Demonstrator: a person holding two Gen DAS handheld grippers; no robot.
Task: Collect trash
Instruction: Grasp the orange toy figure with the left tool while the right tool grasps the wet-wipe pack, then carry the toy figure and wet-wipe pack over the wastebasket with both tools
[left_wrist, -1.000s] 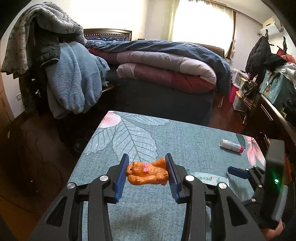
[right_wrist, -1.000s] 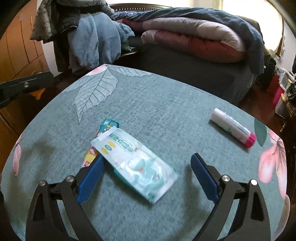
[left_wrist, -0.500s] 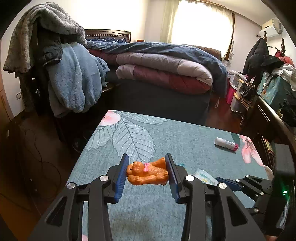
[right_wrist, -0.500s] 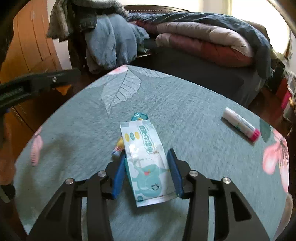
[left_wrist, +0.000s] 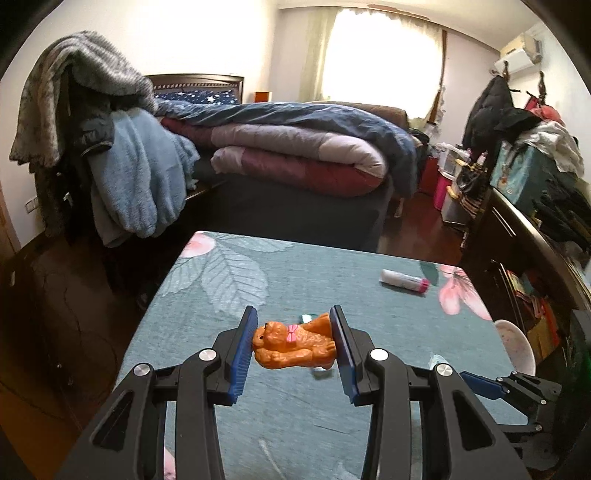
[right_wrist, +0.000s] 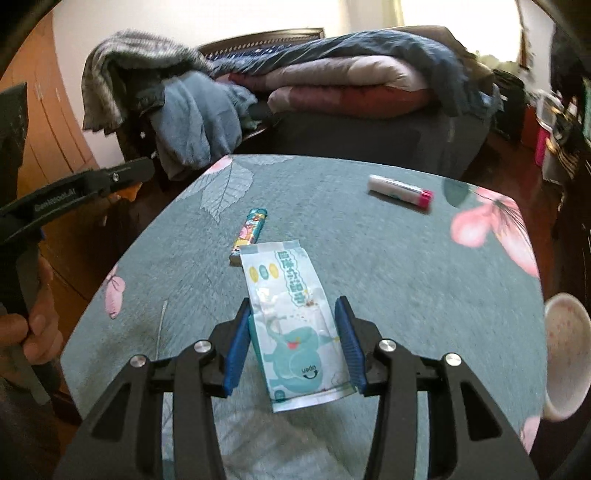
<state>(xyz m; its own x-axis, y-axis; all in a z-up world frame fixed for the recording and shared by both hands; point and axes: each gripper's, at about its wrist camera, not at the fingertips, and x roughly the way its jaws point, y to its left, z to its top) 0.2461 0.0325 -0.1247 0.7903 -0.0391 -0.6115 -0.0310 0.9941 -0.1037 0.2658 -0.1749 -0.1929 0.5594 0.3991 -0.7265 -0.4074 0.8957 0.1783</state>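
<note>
My left gripper (left_wrist: 293, 347) is shut on an orange toy dog (left_wrist: 291, 345) with a pink bow, held above the teal floral tablecloth (left_wrist: 332, 288). My right gripper (right_wrist: 293, 343) is shut on a white and teal elephant-print wrapper (right_wrist: 291, 317), lifted off the table. A small colourful candy wrapper (right_wrist: 249, 234) lies on the cloth just beyond it. A white tube with a pink cap (right_wrist: 399, 189) lies at the far right of the table; it also shows in the left wrist view (left_wrist: 404, 281).
A white speckled bowl (right_wrist: 565, 354) sits at the table's right edge, also in the left wrist view (left_wrist: 515, 345). A bed with folded quilts (left_wrist: 295, 155) stands behind the table. Clothes hang on a rack (left_wrist: 110, 147) to the left. A cluttered dresser (left_wrist: 535, 206) lines the right.
My right gripper closed on the elephant-print wrapper and lifted it off the table. My left gripper rose and pulled back a little, still holding the toy dog.
</note>
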